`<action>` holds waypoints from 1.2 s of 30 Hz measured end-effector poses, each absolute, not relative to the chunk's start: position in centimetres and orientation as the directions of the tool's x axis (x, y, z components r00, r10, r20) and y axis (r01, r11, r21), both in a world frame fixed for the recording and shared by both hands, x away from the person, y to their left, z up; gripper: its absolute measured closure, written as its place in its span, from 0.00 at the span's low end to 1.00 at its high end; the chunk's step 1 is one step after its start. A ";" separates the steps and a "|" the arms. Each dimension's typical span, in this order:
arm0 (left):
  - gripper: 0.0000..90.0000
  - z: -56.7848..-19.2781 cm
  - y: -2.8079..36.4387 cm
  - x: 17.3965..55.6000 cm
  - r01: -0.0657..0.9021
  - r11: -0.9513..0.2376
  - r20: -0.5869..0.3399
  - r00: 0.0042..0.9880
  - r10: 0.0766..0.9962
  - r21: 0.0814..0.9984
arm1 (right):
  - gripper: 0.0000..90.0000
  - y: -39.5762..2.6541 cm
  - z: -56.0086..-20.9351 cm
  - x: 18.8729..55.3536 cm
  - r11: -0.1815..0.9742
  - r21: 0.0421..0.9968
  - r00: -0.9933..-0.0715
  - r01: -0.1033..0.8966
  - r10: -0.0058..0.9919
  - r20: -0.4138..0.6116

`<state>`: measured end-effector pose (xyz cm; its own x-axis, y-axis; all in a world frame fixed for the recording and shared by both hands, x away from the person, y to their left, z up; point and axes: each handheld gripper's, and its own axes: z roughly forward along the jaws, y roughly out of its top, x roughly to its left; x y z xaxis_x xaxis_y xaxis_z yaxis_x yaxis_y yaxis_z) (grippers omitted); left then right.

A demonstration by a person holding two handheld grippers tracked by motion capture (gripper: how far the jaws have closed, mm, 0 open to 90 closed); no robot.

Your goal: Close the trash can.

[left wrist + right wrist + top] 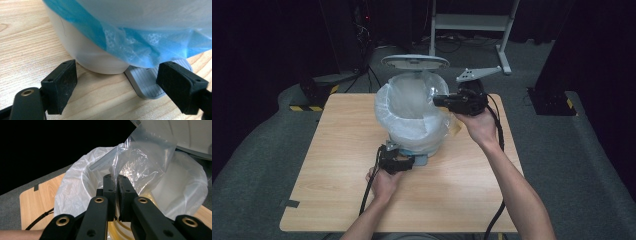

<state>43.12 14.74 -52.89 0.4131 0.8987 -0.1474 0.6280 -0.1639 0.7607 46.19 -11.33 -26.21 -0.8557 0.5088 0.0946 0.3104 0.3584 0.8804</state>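
A white pedal bin (pixel 412 137) stands mid-table with its lid (pixel 414 61) raised and a pale blue liner (pixel 387 107) folded over its rim. My right gripper (pixel 438 100) is over the bin's right rim, shut on a clear plastic bag (pixel 140 160) that hangs above the opening. In the right gripper view its jaws (pixel 117 178) pinch the bag's edge. My left gripper (pixel 404 162) sits low at the bin's front, open. In the left gripper view the gripper (pixel 117 75) faces the bin base (pixel 82 47) and the grey ribbed pedal (pixel 147 82), with the liner (pixel 140 45) hanging above.
The wooden table (pixel 337 150) has bare surface left, right and in front of the bin. A dark tape mark (pixel 292 203) lies near its front left corner. A white frame (pixel 472 22) stands on the floor behind the table, and cables trail from both grippers.
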 end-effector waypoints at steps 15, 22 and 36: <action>0.19 -52.9 14.8 43.1 0.627 -0.164 -0.146 0.413 0.899 0.762 | 0.96 -8.7 -26.1 47.9 0.378 0.871 -0.872 0.314 0.477 0.108; 0.19 -52.9 14.8 43.1 0.627 -0.164 -0.147 0.413 0.899 0.761 | 0.96 -7.6 -26.2 48.7 0.385 0.868 -0.873 0.315 0.476 0.106; 0.19 -52.9 14.7 43.1 0.627 -0.164 -0.147 0.413 0.899 0.762 | 0.94 -6.5 -26.8 50.3 0.410 0.840 -0.868 0.355 0.479 0.133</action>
